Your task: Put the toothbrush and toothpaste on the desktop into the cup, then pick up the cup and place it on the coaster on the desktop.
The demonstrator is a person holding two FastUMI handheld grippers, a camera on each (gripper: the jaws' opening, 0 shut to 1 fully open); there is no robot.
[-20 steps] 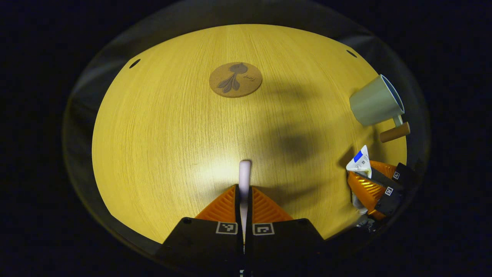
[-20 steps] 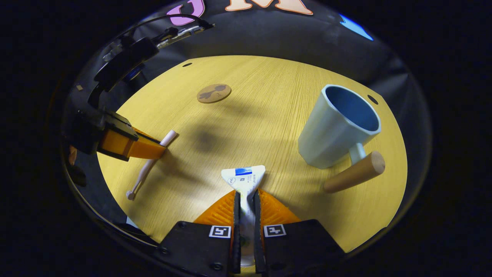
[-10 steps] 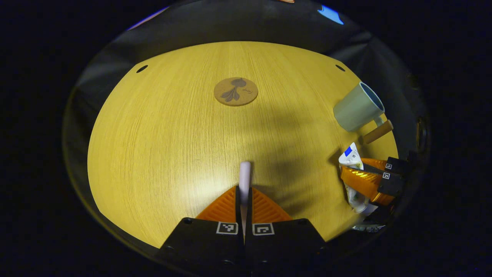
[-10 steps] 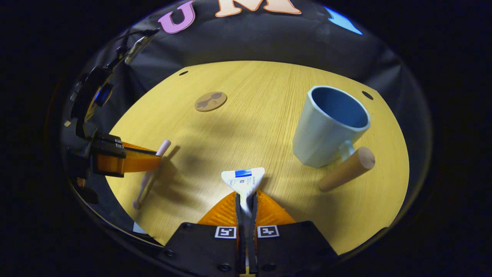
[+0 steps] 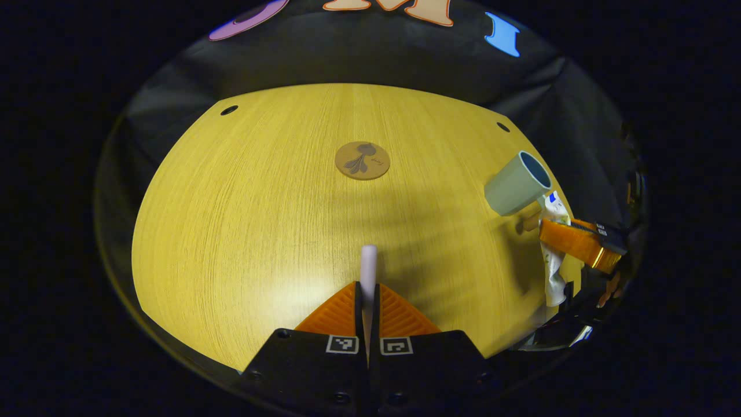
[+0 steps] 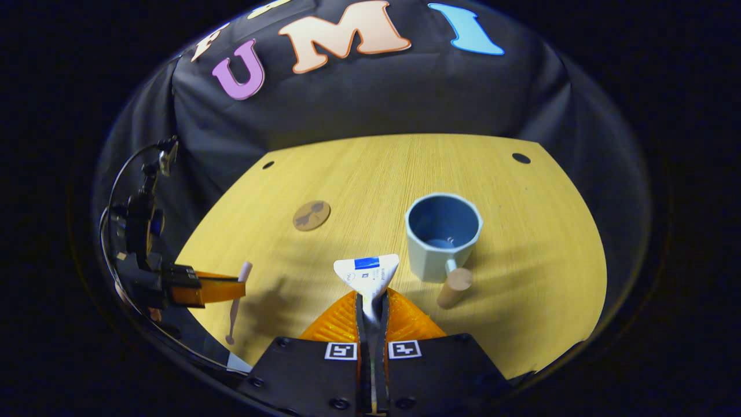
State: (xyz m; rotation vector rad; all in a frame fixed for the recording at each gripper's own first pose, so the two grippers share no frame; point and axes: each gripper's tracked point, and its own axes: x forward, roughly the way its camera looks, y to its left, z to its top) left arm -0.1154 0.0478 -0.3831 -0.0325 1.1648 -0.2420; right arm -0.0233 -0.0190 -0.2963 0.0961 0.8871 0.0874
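Observation:
My left gripper [image 5: 368,288] is shut on a pale toothbrush [image 5: 368,264], whose handle end sticks out ahead of the fingers, held above the wooden desktop [image 5: 243,220]. My right gripper [image 6: 371,298] is shut on a white toothpaste tube [image 6: 366,272], raised above the desk just left of the cup. The pale blue cup [image 6: 443,234] with a wooden handle [image 6: 454,287] stands upright and empty. A round cork coaster [image 5: 362,160] lies at mid-desk. In the right gripper view the left gripper [image 6: 234,288] holds the toothbrush [image 6: 236,301] at the left edge. In the left gripper view the right gripper [image 5: 550,229] holds the tube [image 5: 554,255] beside the cup [image 5: 516,184].
The black cloth wall [image 6: 370,98] rises behind the desk. Small dark holes [image 5: 229,110] mark the desk's far corners. Bare wood stretches between the coaster [image 6: 311,215] and the near edge.
Both grippers have risen and pulled back with their loads, so the desk, cup and coaster look smaller and lower. The toothbrush and tube now hang above the desktop.

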